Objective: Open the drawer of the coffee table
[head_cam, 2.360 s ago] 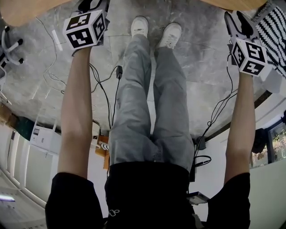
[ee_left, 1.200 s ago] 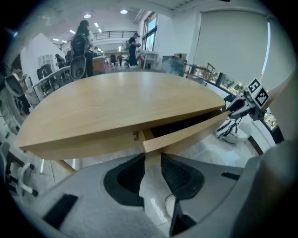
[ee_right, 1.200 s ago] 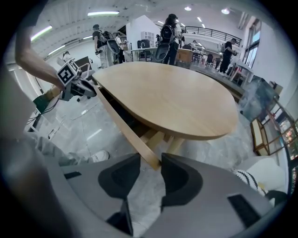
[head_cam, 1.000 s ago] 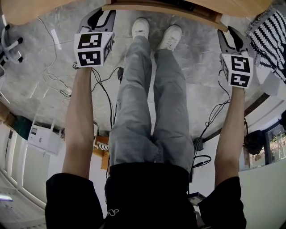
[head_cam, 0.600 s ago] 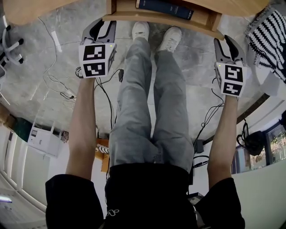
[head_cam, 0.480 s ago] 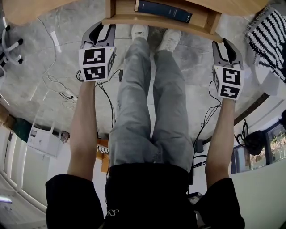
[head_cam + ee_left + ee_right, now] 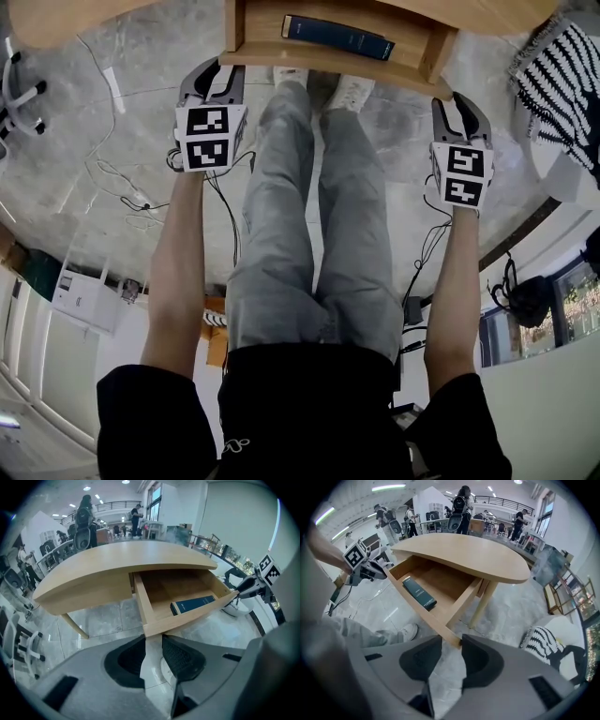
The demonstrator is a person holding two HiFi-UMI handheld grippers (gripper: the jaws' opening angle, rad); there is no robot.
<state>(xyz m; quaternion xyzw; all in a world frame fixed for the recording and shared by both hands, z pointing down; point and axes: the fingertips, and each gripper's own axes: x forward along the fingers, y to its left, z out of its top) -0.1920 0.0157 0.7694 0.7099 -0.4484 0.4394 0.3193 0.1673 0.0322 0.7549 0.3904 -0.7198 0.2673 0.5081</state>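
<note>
The coffee table's wooden top (image 7: 126, 559) has its drawer (image 7: 328, 58) pulled well out, with a dark blue book (image 7: 337, 36) lying inside. My left gripper (image 7: 214, 73) is shut on the left corner of the drawer front (image 7: 197, 616), which sits between the pads (image 7: 180, 656). At the other corner, my right gripper (image 7: 457, 101) holds the drawer front (image 7: 417, 611) between its jaws, which are closing slightly. In the right gripper view the book (image 7: 419, 593) lies near the drawer's left side.
The person's legs and white shoes (image 7: 352, 89) stand just under the drawer front. A black-and-white striped cushion (image 7: 562, 66) lies to the right. Cables (image 7: 122, 178) trail over the stone floor at the left. A table leg (image 7: 485, 602) stands behind the drawer's right corner.
The drawer has slid out from under the table top toward the person, and the book has come into view. Both grippers have moved back with the drawer front.
</note>
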